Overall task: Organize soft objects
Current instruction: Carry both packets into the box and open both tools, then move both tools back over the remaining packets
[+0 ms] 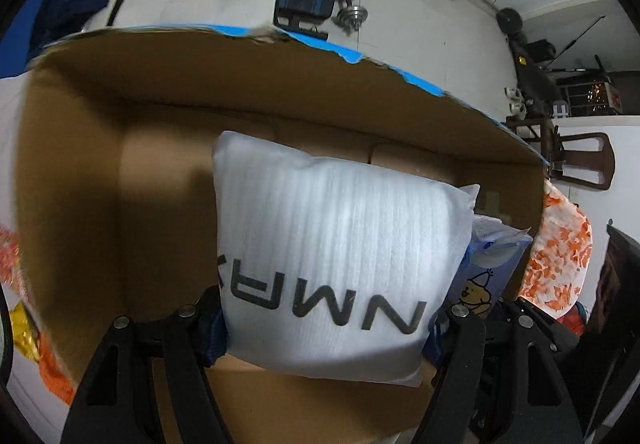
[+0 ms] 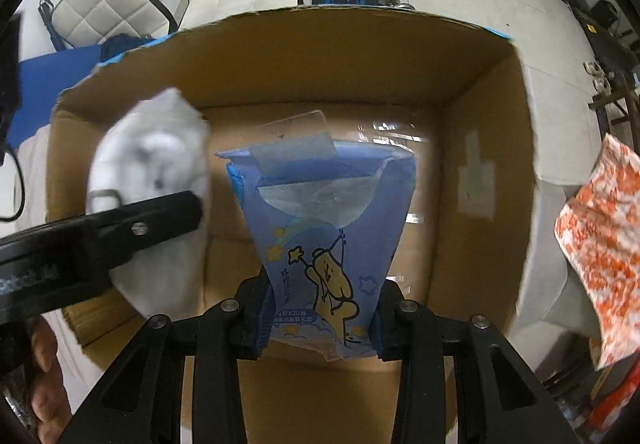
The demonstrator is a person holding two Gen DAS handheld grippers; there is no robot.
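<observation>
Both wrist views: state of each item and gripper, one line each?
White foam pouch: held over the box.
Blue tissue pack: held over the box, pinched.
Cardboard box: open, bottom bare.
Left gripper: shut on the pouch.
Right gripper: shut on the pack.

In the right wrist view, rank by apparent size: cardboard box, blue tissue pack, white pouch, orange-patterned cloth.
1. cardboard box, fills most of the frame.
2-3. blue tissue pack and white pouch look similar; both hang close to the camera, so unranked.
4. orange-patterned cloth, cut off at the edge.
</observation>
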